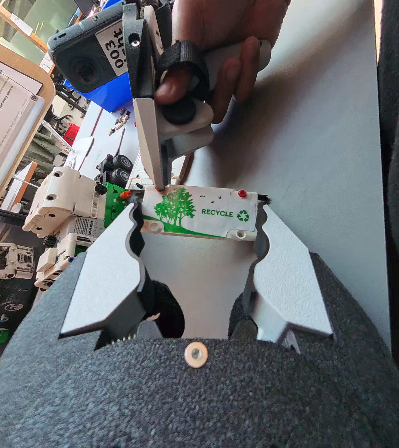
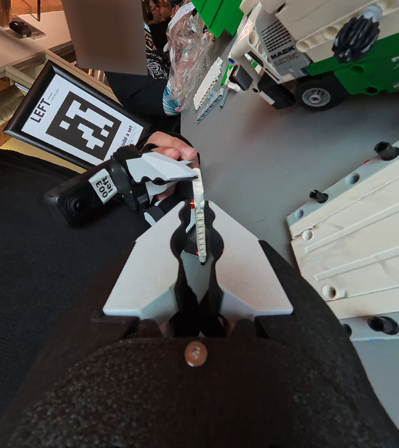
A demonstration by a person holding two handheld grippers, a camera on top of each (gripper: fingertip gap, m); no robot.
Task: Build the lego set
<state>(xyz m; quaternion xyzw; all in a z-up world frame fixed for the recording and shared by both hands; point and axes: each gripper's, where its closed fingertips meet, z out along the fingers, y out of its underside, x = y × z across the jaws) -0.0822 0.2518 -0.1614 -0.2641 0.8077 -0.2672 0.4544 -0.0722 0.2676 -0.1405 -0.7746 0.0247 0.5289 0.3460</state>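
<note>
white panel [image 1: 201, 213] gripped endwise by left gripper [image 1: 199, 218], right gripper [image 1: 161, 190] above.

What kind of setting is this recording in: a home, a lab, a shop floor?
Probably a workshop or demo room for brick-building sets. On the grey table stands a half-built green and white toy truck, beside a clear bag of parts and a framed marker card.

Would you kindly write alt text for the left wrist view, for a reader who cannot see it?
A white toy panel printed with green trees is clamped end to end between the left gripper's fingers above a grey table. The right gripper, held in a hand, pinches the panel's top edge. A white and green toy truck lies to the left.
</note>
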